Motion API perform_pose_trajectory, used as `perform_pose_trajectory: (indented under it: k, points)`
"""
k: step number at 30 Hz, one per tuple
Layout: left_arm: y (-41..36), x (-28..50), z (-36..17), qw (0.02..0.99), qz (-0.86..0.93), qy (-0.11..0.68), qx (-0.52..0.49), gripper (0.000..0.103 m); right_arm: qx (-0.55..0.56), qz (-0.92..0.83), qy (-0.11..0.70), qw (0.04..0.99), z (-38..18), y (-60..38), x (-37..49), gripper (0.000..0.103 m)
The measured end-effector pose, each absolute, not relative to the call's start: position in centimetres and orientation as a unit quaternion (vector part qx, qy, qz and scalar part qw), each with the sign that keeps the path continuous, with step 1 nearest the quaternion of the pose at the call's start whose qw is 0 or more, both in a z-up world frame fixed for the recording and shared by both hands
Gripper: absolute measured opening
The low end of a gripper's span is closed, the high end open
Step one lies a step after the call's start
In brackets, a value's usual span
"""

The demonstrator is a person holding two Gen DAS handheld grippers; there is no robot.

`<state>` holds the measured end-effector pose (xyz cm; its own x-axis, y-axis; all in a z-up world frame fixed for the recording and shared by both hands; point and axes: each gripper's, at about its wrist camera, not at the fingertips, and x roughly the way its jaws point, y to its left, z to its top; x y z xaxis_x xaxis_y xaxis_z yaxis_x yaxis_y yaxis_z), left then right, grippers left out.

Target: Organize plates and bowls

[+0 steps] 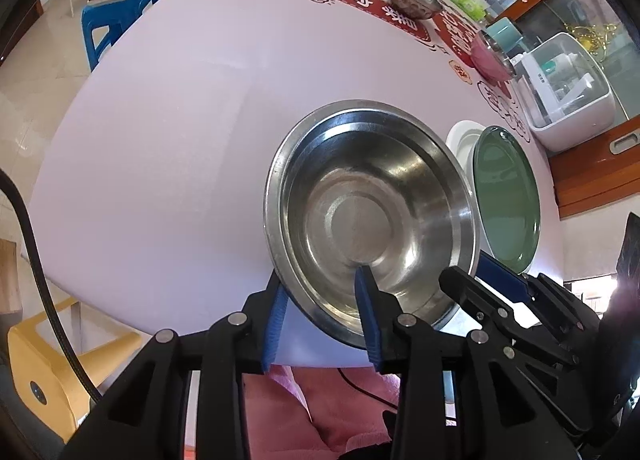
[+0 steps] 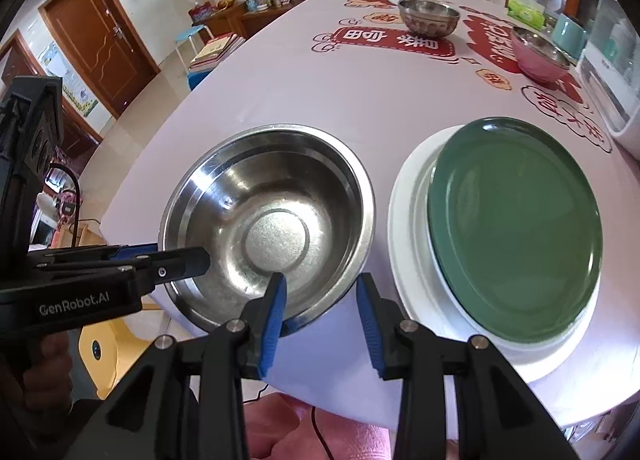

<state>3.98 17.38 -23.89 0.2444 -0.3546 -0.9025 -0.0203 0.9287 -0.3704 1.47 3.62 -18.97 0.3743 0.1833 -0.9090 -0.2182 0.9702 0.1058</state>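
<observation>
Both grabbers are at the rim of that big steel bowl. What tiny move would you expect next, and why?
Probably both lift away. The left hand-held gripper and right hand-held gripper straddle the big steel bowl's near rim with pads apart, and the bowl sits flat on the table.

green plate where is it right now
In the right wrist view the green plate sits on a white plate, just right of the big steel bowl.

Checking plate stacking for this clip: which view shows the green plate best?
The right wrist view: the green plate shows whole and broad, resting on a white plate. The left wrist view shows it squeezed at the frame's side, partly behind the steel bowl.
</observation>
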Motion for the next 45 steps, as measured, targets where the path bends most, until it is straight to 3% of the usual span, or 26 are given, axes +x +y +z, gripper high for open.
perform_pose_trajectory:
  k: [9, 13, 19, 23, 45]
  points:
    - [17.5, 4.1, -23.6, 0.781, -0.108, 0.595, -0.153, 0.037, -0.005, 0.104, 0.512, 0.853, -17.3, 2.4, 0.4, 0.047]
    - [17.8, 4.5, -22.9, 0.794, -0.092, 0.581, -0.153, 0.051, -0.002, 0.101, 0.503, 0.858, -16.9, 1.4, 0.9, 0.047]
    - [17.8, 5.2, -20.7, 0.812, -0.066, 0.557, -0.159, 0.054, 0.004, 0.102, 0.489, 0.866, -16.0, -0.7, 2.2, 0.047]
    - [17.3, 5.8, -19.0, 0.819, -0.051, 0.549, -0.157, 0.059, 0.011, 0.102, 0.481, 0.871, -15.3, -2.6, 3.1, 0.053]
    - [3.4, 11.6, -9.4, 0.849, -0.056, 0.514, -0.114, 0.074, 0.052, 0.066, 0.44, 0.894, -9.8, -18.3, 11.3, 0.056]
